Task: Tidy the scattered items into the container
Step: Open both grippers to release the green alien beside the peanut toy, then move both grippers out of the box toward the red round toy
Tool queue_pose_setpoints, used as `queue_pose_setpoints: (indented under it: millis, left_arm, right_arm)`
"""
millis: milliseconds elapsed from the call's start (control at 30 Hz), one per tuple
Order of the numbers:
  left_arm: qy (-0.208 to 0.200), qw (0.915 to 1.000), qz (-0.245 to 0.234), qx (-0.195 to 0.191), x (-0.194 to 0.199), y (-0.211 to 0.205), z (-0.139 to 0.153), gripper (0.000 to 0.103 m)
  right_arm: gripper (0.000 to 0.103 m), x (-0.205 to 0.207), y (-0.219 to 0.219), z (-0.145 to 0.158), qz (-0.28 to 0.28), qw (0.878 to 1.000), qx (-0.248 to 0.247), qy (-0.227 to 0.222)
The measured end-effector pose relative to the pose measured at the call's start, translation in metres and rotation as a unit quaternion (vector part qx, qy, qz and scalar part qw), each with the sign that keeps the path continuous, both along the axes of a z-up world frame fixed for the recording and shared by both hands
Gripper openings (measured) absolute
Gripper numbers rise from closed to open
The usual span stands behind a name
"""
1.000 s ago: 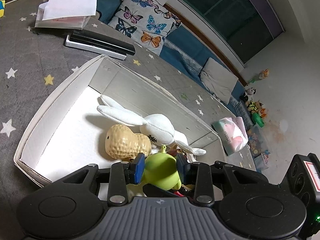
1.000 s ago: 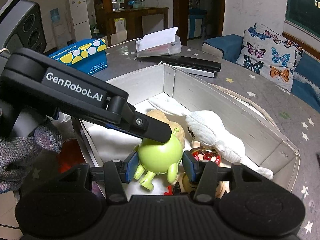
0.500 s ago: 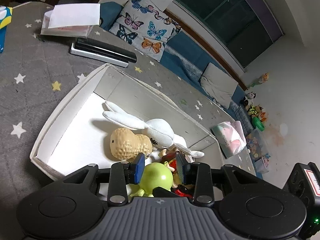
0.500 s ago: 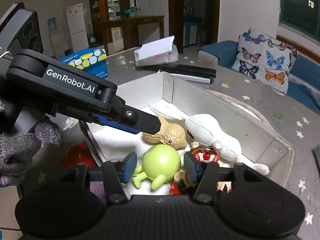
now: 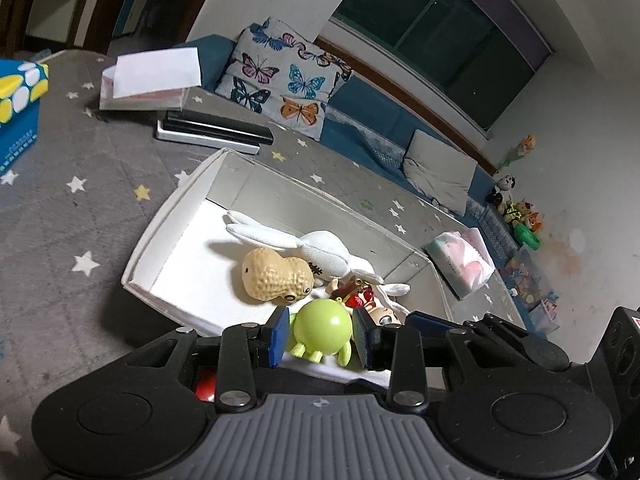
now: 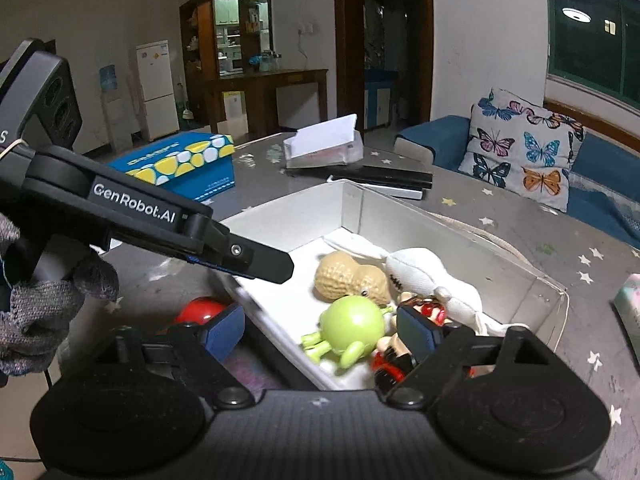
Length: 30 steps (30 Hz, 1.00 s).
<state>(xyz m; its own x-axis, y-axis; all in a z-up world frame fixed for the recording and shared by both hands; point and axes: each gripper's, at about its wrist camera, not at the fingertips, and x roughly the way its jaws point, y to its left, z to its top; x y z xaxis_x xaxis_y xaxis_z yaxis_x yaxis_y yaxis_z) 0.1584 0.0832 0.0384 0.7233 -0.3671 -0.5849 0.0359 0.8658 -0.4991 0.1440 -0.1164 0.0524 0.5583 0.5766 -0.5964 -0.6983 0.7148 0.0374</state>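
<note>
A white box [image 5: 176, 216] [image 6: 288, 216] stands on the star-patterned tablecloth. In it lie a white plush rabbit [image 5: 320, 248] [image 6: 420, 268], a peanut toy [image 5: 276, 276] [image 6: 348, 280], a green round toy [image 5: 322, 330] [image 6: 352, 326] and a red-and-tan figure [image 5: 360, 296] [image 6: 432, 312]. My left gripper [image 5: 320, 334] is open above the box's near edge, the green toy lying free between its pads. My right gripper [image 6: 320, 330] is open wide above the same toy. A red ball [image 6: 200, 310] [image 5: 206, 384] lies outside the box by the near wall.
A blue tissue box [image 6: 180, 168] [image 5: 18, 108], a white tissue pack [image 5: 152, 80] [image 6: 324, 140] and stacked black and white flat devices [image 5: 212, 132] [image 6: 384, 182] lie behind the box. A pink packet [image 5: 460, 262] lies to its right. A butterfly pillow [image 5: 284, 80] rests on the sofa.
The green toy was let go and now lies in the box. Both grippers have pulled up and back. The right gripper's jaws have spread much wider.
</note>
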Motion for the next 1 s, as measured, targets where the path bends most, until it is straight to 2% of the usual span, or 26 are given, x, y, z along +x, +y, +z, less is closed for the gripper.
queue_pose_setpoints:
  millis: [133, 233, 433, 800, 1000]
  left_arm:
    - [-0.012, 0.9998, -0.002, 0.015, -0.014, -0.001, 0.005, 0.037]
    - [-0.022, 0.9996, -0.001, 0.019, -0.026, 0.001, 0.008, 0.037]
    - [-0.035, 0.9989, 0.011, 0.028, -0.048, 0.007, 0.010, 0.037]
    - [-0.034, 0.9972, 0.037, 0.056, -0.076, 0.023, 0.004, 0.037]
    - [-0.026, 0.9968, 0.052, 0.054, -0.085, 0.034, -0.003, 0.037]
  right_arm:
    - [0.092, -0.015, -0.001, 0.001, 0.004, 1.000, 0.006, -0.007]
    - [0.099, -0.026, -0.003, 0.001, 0.004, 1.000, 0.012, -0.012]
    - [0.103, -0.042, -0.003, 0.001, 0.019, 0.999, 0.028, -0.012]
    - [0.103, -0.069, 0.007, -0.010, 0.044, 0.998, 0.038, -0.031]
    - [0.103, -0.069, 0.015, -0.024, 0.057, 0.998, 0.035, -0.002]
